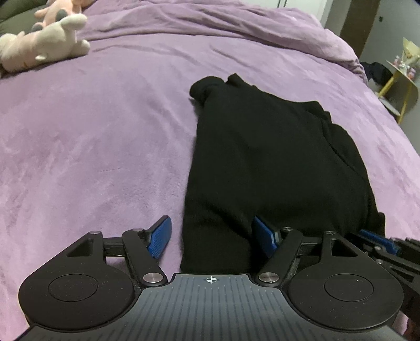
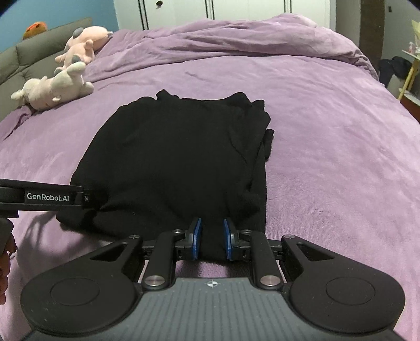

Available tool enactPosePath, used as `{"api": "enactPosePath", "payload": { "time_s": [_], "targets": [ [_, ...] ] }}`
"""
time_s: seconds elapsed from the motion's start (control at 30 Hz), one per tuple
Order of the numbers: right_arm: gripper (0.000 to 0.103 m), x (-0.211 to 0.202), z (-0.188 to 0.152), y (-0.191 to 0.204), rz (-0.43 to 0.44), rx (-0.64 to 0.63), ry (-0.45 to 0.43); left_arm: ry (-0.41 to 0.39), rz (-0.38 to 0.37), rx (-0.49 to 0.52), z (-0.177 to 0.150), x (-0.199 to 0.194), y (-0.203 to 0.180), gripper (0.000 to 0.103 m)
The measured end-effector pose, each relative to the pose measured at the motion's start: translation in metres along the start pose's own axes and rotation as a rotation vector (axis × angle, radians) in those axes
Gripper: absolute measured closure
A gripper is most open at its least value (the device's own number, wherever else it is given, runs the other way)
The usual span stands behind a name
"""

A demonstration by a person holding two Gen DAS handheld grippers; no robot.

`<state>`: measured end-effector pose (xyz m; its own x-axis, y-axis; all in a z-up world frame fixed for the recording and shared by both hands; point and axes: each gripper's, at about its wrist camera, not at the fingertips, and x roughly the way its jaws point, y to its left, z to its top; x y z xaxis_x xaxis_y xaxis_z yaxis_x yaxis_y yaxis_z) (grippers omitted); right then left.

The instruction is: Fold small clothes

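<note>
A black garment lies partly folded on the purple bed cover; it also shows in the right wrist view. My left gripper is open, its blue pads wide apart around the garment's near left corner. My right gripper has its pads close together on the garment's near edge, and cloth fills the gap between them. The right gripper shows at the right edge of the left wrist view, and the left gripper's body shows at the left of the right wrist view.
Plush toys lie at the far left of the bed, also in the right wrist view. The cover is bunched at the far end. A yellow side table stands off the bed's right side. White wardrobe doors are behind.
</note>
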<state>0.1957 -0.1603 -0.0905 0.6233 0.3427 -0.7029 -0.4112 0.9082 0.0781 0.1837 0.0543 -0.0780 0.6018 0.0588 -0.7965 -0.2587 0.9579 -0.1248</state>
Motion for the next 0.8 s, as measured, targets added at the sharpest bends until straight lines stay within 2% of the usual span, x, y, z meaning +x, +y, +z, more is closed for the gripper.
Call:
{"api": "enactPosePath", "payload": {
  "time_s": [0.17,0.2,0.23,0.27,0.33,0.37,0.43,0.6,0.7,0.8],
  "targets": [
    [0.085,-0.013,0.001,0.003,-0.013,0.029,0.066,0.036,0.044,0.067,-0.005,-0.009,-0.006,0.027],
    [0.078,-0.018,0.0,0.003,-0.014,0.048,0.106,0.054,0.059,0.096,-0.009,-0.013,-0.008,0.027],
    [0.066,-0.02,-0.003,0.003,-0.019,0.074,0.171,0.063,0.067,0.116,-0.013,-0.019,-0.009,0.027],
    [0.065,-0.025,-0.01,0.003,-0.02,0.102,0.203,0.085,0.076,0.13,-0.018,-0.026,-0.011,0.028],
    [0.06,-0.04,-0.02,0.006,-0.026,0.099,0.198,0.134,0.113,0.155,-0.029,-0.037,-0.013,0.027],
    [0.058,-0.044,-0.023,0.009,-0.032,0.092,0.219,0.136,0.128,0.172,-0.035,-0.043,-0.015,0.025],
    [0.043,-0.051,-0.024,0.013,-0.043,0.099,0.255,0.134,0.162,0.194,-0.044,-0.052,-0.017,0.021],
    [0.026,-0.059,-0.009,0.02,-0.135,0.127,0.281,0.151,0.186,0.181,-0.042,-0.062,-0.016,0.019],
    [0.022,-0.061,0.005,0.022,-0.179,0.143,0.279,0.142,0.208,0.156,-0.034,-0.069,-0.014,0.011],
    [0.018,-0.064,0.019,0.025,-0.21,0.151,0.274,0.139,0.237,0.157,-0.025,-0.075,-0.016,0.01]
  ]
}}
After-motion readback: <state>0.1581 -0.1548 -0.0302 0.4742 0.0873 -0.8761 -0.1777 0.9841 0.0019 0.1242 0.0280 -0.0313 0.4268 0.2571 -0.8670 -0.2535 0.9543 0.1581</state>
